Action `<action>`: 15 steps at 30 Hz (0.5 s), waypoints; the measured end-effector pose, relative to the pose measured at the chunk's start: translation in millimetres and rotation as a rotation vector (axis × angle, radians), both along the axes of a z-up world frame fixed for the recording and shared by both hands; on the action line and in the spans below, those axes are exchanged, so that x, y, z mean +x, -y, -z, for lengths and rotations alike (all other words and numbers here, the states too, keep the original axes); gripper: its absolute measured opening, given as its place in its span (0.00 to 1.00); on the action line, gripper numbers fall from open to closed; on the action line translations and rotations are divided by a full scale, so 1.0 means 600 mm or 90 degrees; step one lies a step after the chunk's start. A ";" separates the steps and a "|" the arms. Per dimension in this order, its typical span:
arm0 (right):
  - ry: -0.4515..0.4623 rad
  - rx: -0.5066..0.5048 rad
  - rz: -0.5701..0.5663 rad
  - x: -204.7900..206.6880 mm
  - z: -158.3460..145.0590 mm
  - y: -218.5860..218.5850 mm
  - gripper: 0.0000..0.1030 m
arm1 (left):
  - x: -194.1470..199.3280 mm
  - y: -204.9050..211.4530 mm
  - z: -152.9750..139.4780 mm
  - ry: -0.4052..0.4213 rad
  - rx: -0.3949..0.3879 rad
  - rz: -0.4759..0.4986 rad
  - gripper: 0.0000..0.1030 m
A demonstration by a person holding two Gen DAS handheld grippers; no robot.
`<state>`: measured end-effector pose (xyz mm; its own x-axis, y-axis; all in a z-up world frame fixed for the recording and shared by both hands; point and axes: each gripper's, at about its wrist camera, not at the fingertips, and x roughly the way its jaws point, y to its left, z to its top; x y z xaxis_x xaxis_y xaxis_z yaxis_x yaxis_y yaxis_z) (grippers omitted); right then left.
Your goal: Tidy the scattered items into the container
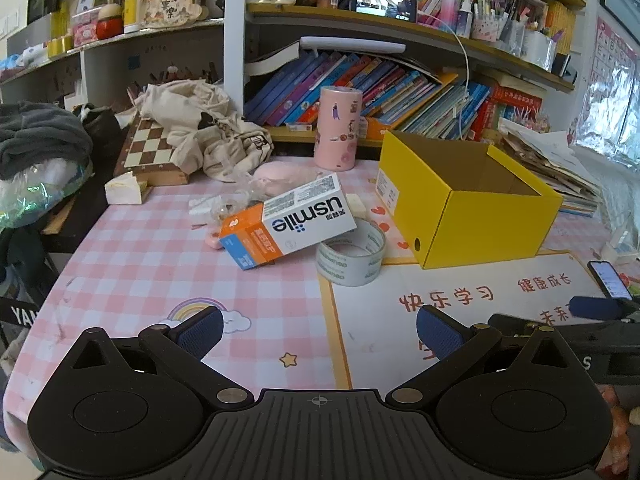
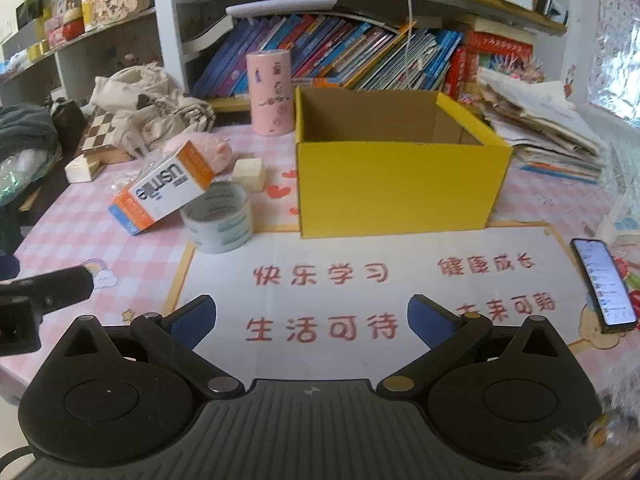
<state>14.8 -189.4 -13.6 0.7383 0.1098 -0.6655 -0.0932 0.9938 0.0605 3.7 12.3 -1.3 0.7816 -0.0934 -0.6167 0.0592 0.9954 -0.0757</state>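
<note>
L gripper (image 1: 319,330) wide, R gripper (image 2: 310,320) wide, yellow box (image 2: 396,184)

Lying partly hidden behind the usmile box (image 1: 288,226): a pink plush toy (image 1: 280,178) and a crumpled clear plastic wrapper (image 1: 224,204). Being cut off by the right edge of the left wrist view: a phone (image 1: 610,280). Staying hidden behind the yellow box (image 2: 400,188) front wall: its floor.

The usmile carton (image 1: 288,226) leans on the tape roll (image 1: 351,256), left of the box (image 1: 460,204) on the table (image 1: 140,272).
</note>
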 end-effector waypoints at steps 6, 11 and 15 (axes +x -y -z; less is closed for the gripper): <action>0.004 -0.010 -0.025 -0.005 -0.002 -0.018 1.00 | -0.001 -0.002 0.000 0.006 0.007 0.008 1.00; -0.007 -0.012 -0.031 -0.001 -0.001 -0.026 1.00 | 0.002 -0.008 0.002 0.005 0.002 0.011 1.00; -0.021 -0.004 -0.033 0.006 0.001 -0.025 1.00 | 0.006 -0.008 0.004 0.001 0.005 0.012 1.00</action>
